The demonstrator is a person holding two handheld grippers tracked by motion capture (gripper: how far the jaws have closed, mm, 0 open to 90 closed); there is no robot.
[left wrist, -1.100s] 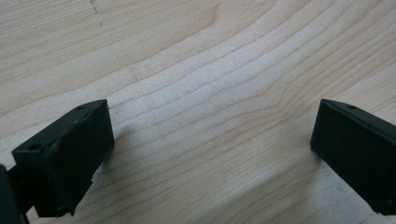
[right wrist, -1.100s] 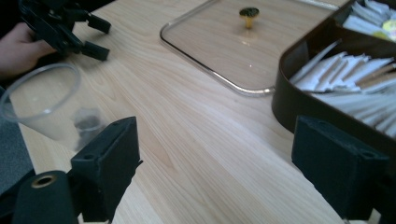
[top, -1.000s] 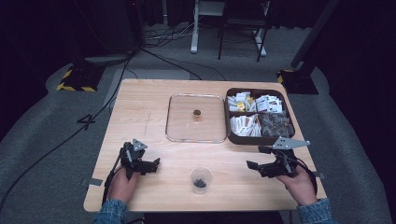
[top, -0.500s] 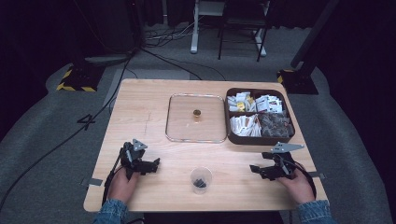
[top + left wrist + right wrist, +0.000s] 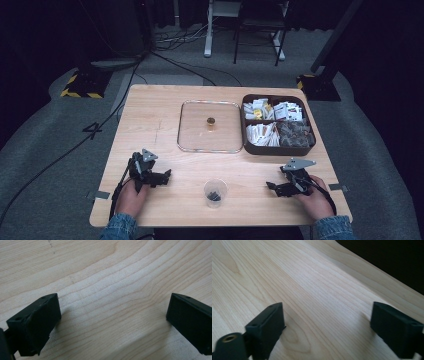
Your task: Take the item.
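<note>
My left gripper [image 5: 166, 176] rests low on the wooden table [image 5: 150, 125] near its front left, held by a hand. Its jaws stand wide apart over bare wood in the left gripper view [image 5: 113, 322], so it is open. My right gripper [image 5: 270, 186] sits low at the front right, pointing left. Its jaws have just been opening, and between them there is only bare wood [image 5: 327, 332]. A small clear cup [image 5: 215, 192] with dark bits in it stands between the two grippers, apart from both.
A clear square lid [image 5: 195, 132] with a small brass knob [image 5: 211, 121] lies at mid table. To its right is a dark brown box [image 5: 276, 150] of sachets and packets. The table's front edge is close behind both hands.
The right hand has sunk toward the table top with its gripper. The left hand and the cup have stayed where they were.
</note>
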